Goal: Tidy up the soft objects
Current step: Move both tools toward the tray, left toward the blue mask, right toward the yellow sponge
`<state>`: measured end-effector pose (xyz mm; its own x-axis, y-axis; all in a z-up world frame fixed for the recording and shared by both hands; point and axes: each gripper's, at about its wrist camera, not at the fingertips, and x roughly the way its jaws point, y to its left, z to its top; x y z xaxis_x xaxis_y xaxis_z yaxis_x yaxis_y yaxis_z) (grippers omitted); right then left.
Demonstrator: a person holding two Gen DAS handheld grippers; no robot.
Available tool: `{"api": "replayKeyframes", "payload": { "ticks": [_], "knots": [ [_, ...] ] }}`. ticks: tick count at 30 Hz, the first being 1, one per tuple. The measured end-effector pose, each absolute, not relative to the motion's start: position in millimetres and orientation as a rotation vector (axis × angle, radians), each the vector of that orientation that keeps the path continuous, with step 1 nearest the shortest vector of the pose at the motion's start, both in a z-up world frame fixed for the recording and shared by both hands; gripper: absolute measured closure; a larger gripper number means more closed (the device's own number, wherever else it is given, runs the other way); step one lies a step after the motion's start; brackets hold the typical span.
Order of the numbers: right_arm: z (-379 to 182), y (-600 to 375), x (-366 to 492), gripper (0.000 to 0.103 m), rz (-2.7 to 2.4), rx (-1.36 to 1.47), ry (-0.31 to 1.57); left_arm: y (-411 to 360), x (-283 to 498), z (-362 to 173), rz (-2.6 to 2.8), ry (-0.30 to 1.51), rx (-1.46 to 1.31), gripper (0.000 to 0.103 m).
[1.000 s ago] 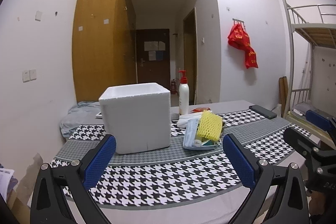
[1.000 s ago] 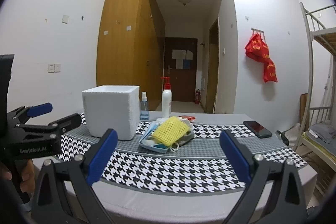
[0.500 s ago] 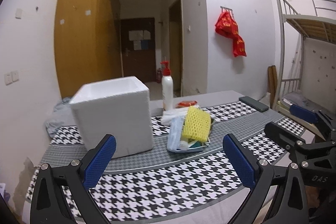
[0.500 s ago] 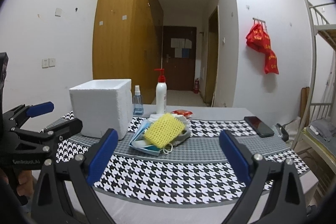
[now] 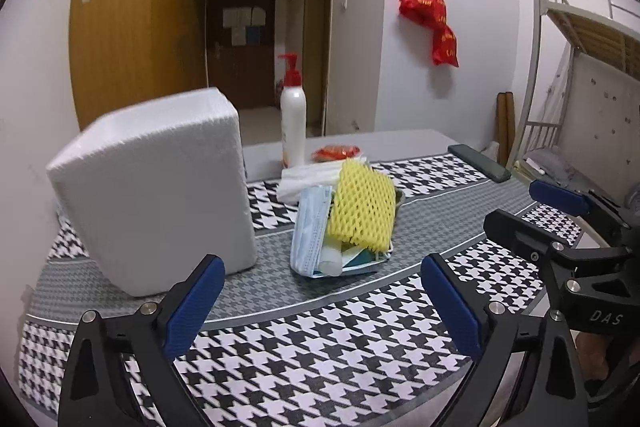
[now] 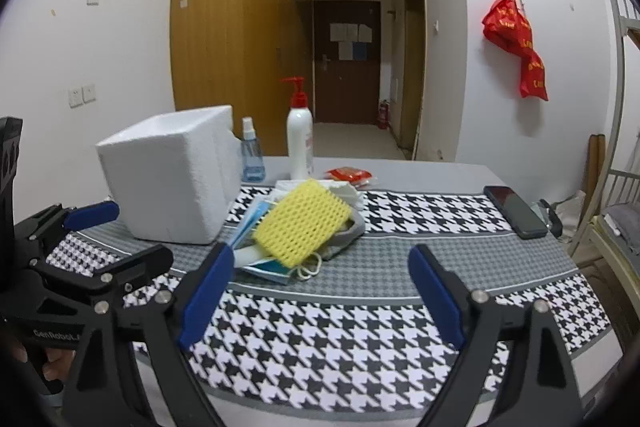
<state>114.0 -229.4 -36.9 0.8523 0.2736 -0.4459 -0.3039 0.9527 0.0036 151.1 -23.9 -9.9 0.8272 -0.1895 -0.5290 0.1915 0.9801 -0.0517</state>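
Note:
A pile of soft things lies mid-table: a yellow foam net (image 5: 362,207) (image 6: 304,221) on top, a blue face mask (image 5: 310,229) (image 6: 250,217), white tissues (image 5: 306,177) (image 6: 344,193) and a grey cloth (image 6: 352,233). A white foam box (image 5: 156,195) (image 6: 172,171) stands to their left. My left gripper (image 5: 320,301) is open and empty, short of the pile; it also shows in the right wrist view (image 6: 116,233). My right gripper (image 6: 320,293) is open and empty in front of the pile; it also shows in the left wrist view (image 5: 528,205).
A white pump bottle (image 5: 293,123) (image 6: 300,143), a blue spray bottle (image 6: 251,157) and a red packet (image 5: 336,151) (image 6: 349,174) stand behind the pile. A black phone (image 5: 478,167) (image 6: 514,211) lies at the right. A houndstooth cloth (image 5: 320,347) covers the table. A bunk bed (image 5: 580,67) stands at right.
Both grippers have moved forward over the table toward the pile, which looks larger and nearer. The left view has swung right and tilted. Both stay open.

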Motion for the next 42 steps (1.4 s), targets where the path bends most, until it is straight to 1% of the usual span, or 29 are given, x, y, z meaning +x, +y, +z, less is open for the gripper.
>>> {"api": "replayKeyframes", "payload": {
  "ticks": [8,12,19,22,29,31,34,36,42],
  "knots": [
    [-43,-232,142,0.012,0.298,-0.088,0.501,-25,186,-27,-0.200,0.662,-0.023,0.007],
    [-48,-236,154,0.012,0.295,-0.079,0.538,-32,201,-35,-0.194,0.690,-0.003,0.014],
    [-50,-237,164,0.012,0.306,-0.089,0.546,-32,223,-44,-0.236,0.755,-0.058,0.028],
    [-50,-238,168,0.012,0.309,-0.092,0.547,-34,230,-48,-0.251,0.777,-0.066,0.033],
    [-53,-233,177,0.012,0.324,-0.096,0.569,-32,244,-49,-0.202,0.776,-0.059,0.040],
    [-55,-230,180,0.012,0.331,-0.101,0.577,-29,247,-51,-0.185,0.781,-0.061,0.044],
    [-57,-225,186,0.012,0.342,-0.111,0.592,-25,251,-54,-0.132,0.792,-0.052,0.048],
    [-58,-220,190,0.012,0.357,-0.119,0.602,-21,252,-56,-0.122,0.794,-0.064,0.049],
    [-61,-207,204,0.013,0.401,-0.128,0.639,-26,257,-61,-0.149,0.819,-0.029,0.061]
  ]
}}
